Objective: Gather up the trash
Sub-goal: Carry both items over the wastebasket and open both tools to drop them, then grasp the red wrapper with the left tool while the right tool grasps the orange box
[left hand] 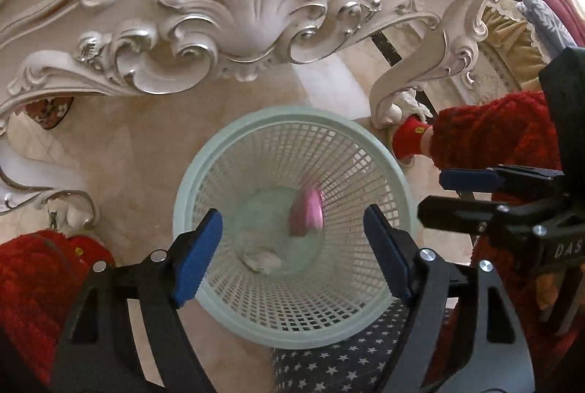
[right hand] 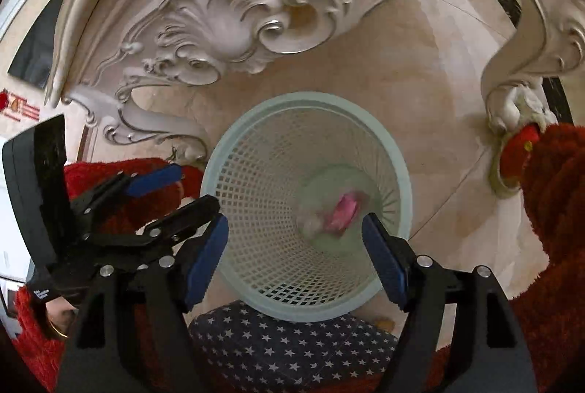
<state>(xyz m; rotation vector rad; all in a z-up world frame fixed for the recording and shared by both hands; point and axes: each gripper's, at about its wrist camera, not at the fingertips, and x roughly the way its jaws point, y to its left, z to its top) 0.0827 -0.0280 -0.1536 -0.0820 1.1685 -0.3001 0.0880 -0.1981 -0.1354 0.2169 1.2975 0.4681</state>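
A pale green mesh waste basket [left hand: 398, 173] stands on the marble floor under an ornate white table; it also shows in the right wrist view [right hand: 400, 170]. Inside lie a pink wrapper [left hand: 307, 210] and a crumpled white paper [left hand: 265, 261]; the right wrist view shows them blurred, the pink wrapper [right hand: 345, 208] beside the white paper [right hand: 312, 223]. My left gripper [left hand: 292, 254] is open and empty above the basket's mouth. My right gripper [right hand: 294, 254] is open and empty above the basket too. The right gripper shows at the right of the left wrist view [left hand: 457, 195].
The carved table apron [left hand: 237, 20] hangs over the far side of the basket, with a curved leg [left hand: 409, 75] at the right. A navy star-patterned cushion [right hand: 289, 349] lies just below the basket. Red fuzzy sleeves [left hand: 493, 133] flank both sides.
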